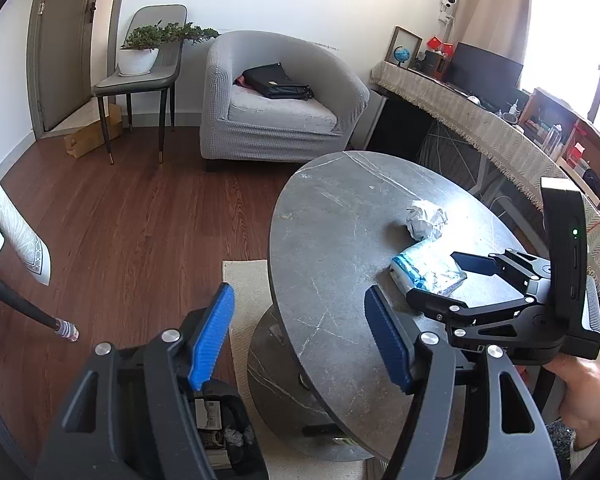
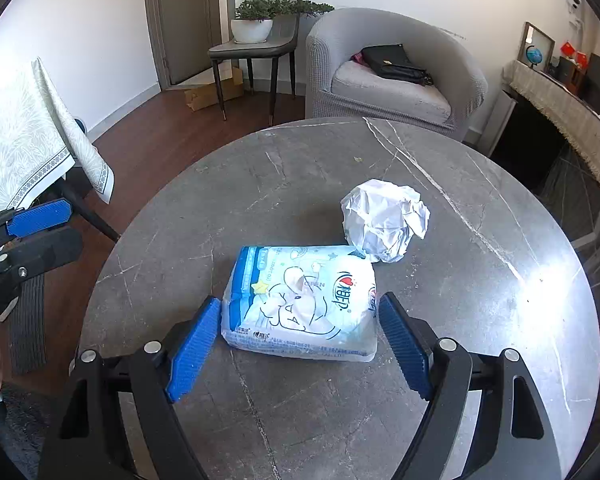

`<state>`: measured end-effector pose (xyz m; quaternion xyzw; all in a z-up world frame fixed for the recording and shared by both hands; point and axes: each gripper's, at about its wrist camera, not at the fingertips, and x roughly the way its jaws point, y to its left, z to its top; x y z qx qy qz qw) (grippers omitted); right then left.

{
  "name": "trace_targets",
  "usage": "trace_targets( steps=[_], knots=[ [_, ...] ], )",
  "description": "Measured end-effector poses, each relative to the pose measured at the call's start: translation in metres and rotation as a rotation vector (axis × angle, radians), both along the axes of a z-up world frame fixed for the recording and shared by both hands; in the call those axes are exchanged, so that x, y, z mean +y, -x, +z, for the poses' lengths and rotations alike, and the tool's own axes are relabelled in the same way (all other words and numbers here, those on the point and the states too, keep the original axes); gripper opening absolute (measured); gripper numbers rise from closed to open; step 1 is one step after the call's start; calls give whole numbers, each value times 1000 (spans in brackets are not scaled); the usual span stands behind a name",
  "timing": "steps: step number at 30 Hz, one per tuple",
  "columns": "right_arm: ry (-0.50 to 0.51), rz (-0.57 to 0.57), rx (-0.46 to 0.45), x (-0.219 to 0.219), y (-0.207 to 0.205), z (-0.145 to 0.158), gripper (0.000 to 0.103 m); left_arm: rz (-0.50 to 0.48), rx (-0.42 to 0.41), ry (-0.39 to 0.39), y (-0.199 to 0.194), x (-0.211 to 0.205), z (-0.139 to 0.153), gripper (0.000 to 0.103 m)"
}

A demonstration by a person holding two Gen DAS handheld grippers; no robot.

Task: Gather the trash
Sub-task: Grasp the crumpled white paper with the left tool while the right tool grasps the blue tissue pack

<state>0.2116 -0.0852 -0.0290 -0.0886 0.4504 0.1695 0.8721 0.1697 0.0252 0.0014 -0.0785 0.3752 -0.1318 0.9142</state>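
A blue-and-white tissue pack [image 2: 300, 300] lies on the round grey marble table [image 2: 260, 184]. My right gripper [image 2: 298, 344] is open and straddles the pack, one blue pad close beside each end without squeezing it. A crumpled ball of white paper [image 2: 384, 220] rests just beyond the pack, touching its far corner. In the left wrist view the pack [image 1: 424, 270], the paper ball [image 1: 426, 219] and the right gripper [image 1: 450, 280] show at the right. My left gripper [image 1: 300, 336] is open and empty off the table's left edge, above a black bin [image 1: 230, 398] holding several scraps.
A grey armchair [image 2: 396, 80] with a black bag stands beyond the table. A chair with a potted plant [image 2: 256, 20] is by the door. A cloth-covered table [image 2: 24, 140] hangs in at the left, a long sideboard [image 1: 480, 120] runs along the right.
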Motion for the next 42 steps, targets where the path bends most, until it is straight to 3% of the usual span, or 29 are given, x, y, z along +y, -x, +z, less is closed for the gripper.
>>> trace_targets(
  steps=[7, 12, 25, 35, 42],
  knots=[
    [-37, 8, 16, -11, -4, -3, 81, -6, -19, 10, -2, -8, 4, 74],
    [-39, 28, 7, -19, 0, -1, 73, -22, -28, 11, -7, -19, 4, 77],
    [-133, -77, -7, -97, 6, 13, 72, -86, -31, -70, -21, -77, 1, 76],
    [-241, -142, 5, -150, 10, 19, 72, -155, -22, -177, -42, -131, 7, 75],
    [-288, -176, 28, -178, 10, 14, 72, -192, 35, -174, -73, -159, -1, 75]
  ],
)
